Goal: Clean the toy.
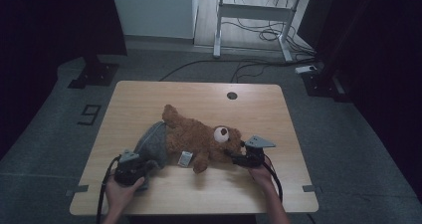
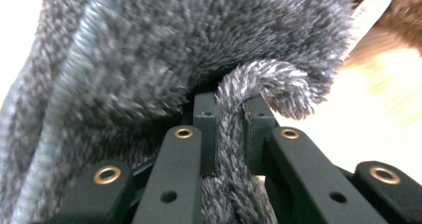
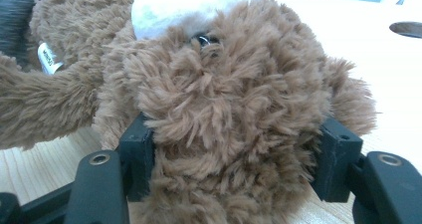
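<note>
A brown teddy bear (image 1: 199, 138) lies on its side across the wooden table (image 1: 149, 99), head toward the right. A grey knitted garment (image 1: 152, 143) covers its lower body at the left. My left gripper (image 1: 145, 165) is at the garment's near edge, and in the left gripper view it (image 2: 230, 112) is shut on a fold of the grey knit (image 2: 149, 59). My right gripper (image 1: 234, 156) is at the bear's head; in the right gripper view its jaws (image 3: 234, 159) press both sides of the furry head (image 3: 224, 104). A white label (image 1: 185, 158) hangs from the bear's belly.
A round cable hole (image 1: 232, 95) sits near the table's far edge. Beyond the table are a white desk frame (image 1: 219, 25), loose floor cables (image 1: 259, 35) and dark stand bases (image 1: 92, 74) at both sides. Bare tabletop lies along the near edge between the hands.
</note>
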`<state>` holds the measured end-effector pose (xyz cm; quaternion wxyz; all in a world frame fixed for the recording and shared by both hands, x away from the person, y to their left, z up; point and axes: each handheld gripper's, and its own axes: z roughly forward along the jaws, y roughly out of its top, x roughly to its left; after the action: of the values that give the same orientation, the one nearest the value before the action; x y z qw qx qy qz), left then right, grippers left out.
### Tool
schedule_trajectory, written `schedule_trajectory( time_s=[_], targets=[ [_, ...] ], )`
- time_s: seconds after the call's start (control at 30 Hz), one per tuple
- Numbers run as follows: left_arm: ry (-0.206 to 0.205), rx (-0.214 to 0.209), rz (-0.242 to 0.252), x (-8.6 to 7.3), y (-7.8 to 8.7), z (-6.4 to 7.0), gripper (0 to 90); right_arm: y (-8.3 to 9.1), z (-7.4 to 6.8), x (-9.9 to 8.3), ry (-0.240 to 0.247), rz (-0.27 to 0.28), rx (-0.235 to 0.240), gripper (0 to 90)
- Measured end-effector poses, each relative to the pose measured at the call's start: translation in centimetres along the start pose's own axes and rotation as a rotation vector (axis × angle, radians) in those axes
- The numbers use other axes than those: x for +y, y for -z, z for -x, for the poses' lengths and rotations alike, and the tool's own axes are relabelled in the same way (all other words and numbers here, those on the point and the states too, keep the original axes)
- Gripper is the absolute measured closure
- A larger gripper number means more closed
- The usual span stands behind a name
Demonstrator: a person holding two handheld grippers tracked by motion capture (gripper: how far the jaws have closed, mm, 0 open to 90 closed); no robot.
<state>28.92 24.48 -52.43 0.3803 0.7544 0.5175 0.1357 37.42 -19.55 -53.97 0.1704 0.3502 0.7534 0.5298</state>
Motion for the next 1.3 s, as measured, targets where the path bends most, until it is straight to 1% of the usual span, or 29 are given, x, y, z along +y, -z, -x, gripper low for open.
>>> schedule_trajectory(
  time_s=[0.07,0.17,0.23,0.3,0.37,0.4,0.47,0.57,0.63,0.73,0.87,0.97,1.0,1.07,1.13,1.3],
  targets=[
    [0.017,0.020,0.000,-0.9,1.1,-0.8,80.0,0.0,0.0,0.0,-0.004,0.000,0.001,34.6],
    [0.043,0.052,0.014,-2.3,2.7,-1.9,79.8,0.0,0.0,0.0,-0.004,0.000,0.001,34.6],
    [0.059,0.067,0.027,-3.1,3.8,-2.4,79.8,0.0,0.0,0.0,-0.005,0.000,0.000,34.5],
    [0.065,0.082,0.036,-3.6,4.6,-2.7,79.8,0.0,-0.1,0.0,-0.003,-0.001,-0.001,34.5],
    [0.066,0.091,0.067,-4.0,5.5,-2.6,79.8,0.0,-0.1,-0.1,-0.004,-0.001,-0.001,34.5],
    [0.065,0.093,0.095,-4.0,6.2,-2.5,79.8,0.1,-0.1,-0.1,-0.004,-0.002,-0.001,34.5],
    [0.055,0.094,0.165,-3.8,8.2,-2.2,80.1,0.1,-0.1,-0.1,-0.001,-0.003,-0.001,34.5],
    [0.040,0.097,0.241,-3.0,10.5,-1.5,80.2,0.1,-0.1,-0.1,-0.005,-0.002,0.001,34.5],
    [0.032,0.095,0.276,-2.4,11.8,-1.2,80.2,0.1,-0.1,-0.1,-0.003,-0.003,0.000,34.5],
    [0.016,0.093,0.314,-1.4,13.0,-0.8,80.1,0.1,-0.2,-0.1,0.000,-0.005,-0.001,34.5],
    [-0.004,0.091,0.361,0.2,13.8,-0.3,80.1,0.1,-0.1,-0.1,-0.001,-0.005,-0.001,34.5],
    [-0.016,0.087,0.377,1.4,13.8,0.0,80.0,0.1,-0.1,-0.1,-0.001,-0.007,0.001,34.5],
    [-0.020,0.084,0.374,1.7,13.6,0.1,80.0,0.1,-0.1,-0.1,-0.003,-0.005,0.001,34.5],
    [-0.036,0.079,0.344,2.4,12.6,0.4,79.8,0.1,-0.1,-0.1,-0.005,-0.005,0.001,34.5],
    [-0.036,0.076,0.300,3.0,10.7,0.3,79.6,0.1,-0.1,-0.1,-0.004,-0.004,0.001,34.5],
    [0.005,0.058,0.193,4.1,4.5,-0.9,79.5,0.1,-0.1,-0.1,-0.003,-0.007,0.000,34.5]
  ],
)
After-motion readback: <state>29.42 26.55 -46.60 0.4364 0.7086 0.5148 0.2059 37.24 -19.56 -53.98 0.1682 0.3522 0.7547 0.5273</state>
